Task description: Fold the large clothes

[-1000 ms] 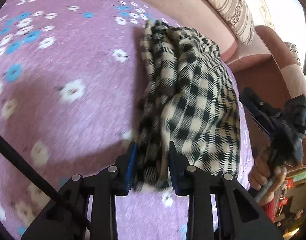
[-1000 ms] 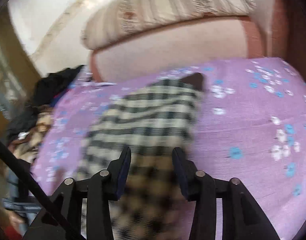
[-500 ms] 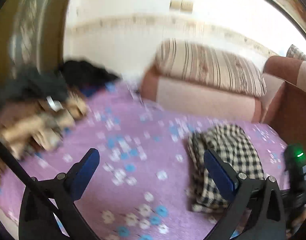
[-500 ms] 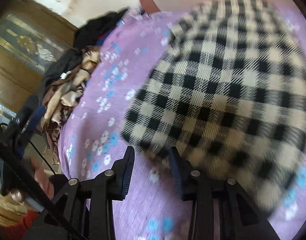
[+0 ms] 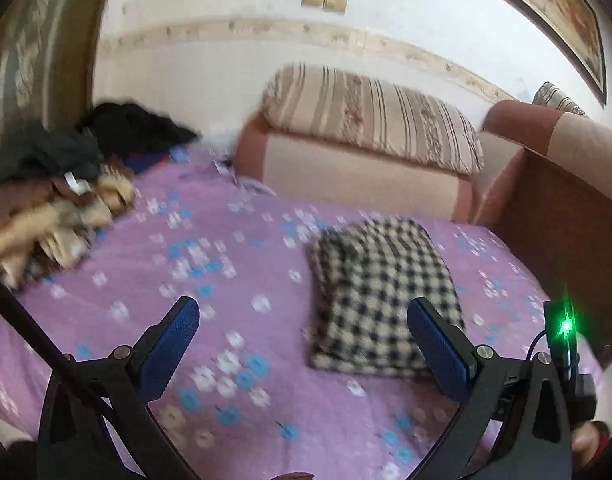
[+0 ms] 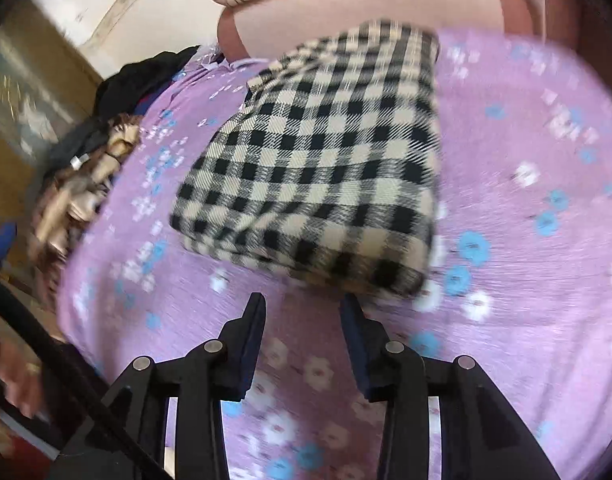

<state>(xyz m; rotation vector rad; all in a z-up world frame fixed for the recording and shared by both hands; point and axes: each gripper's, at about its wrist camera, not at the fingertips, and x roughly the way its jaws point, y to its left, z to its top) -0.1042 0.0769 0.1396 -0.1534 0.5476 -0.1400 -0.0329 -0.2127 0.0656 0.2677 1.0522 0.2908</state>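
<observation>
A black-and-cream checked garment [image 5: 386,292] lies folded into a thick rectangle on the purple flowered bedsheet [image 5: 185,260]. My left gripper [image 5: 301,308] hovers above the sheet, wide open with nothing between its blue pads, and the garment lies ahead to the right. In the right wrist view the same garment [image 6: 318,160] fills the middle. My right gripper [image 6: 302,300] sits just short of the garment's near edge over the sheet [image 6: 526,240]. Its jaws are partly apart and opening a little, with nothing between them.
A heap of unfolded brown, beige and black clothes [image 5: 53,220] lies at the bed's left end, also seen as clothes [image 6: 77,184]. A striped cushion [image 5: 370,116] tops the pink sofa back behind. A wooden side panel [image 5: 566,216] borders the right. A green-lit device [image 5: 566,328] shows at right.
My left gripper let go of the garment's edge, opened wide, and rose and tilted up to face the room. My right gripper drew back to the garment's near edge.
</observation>
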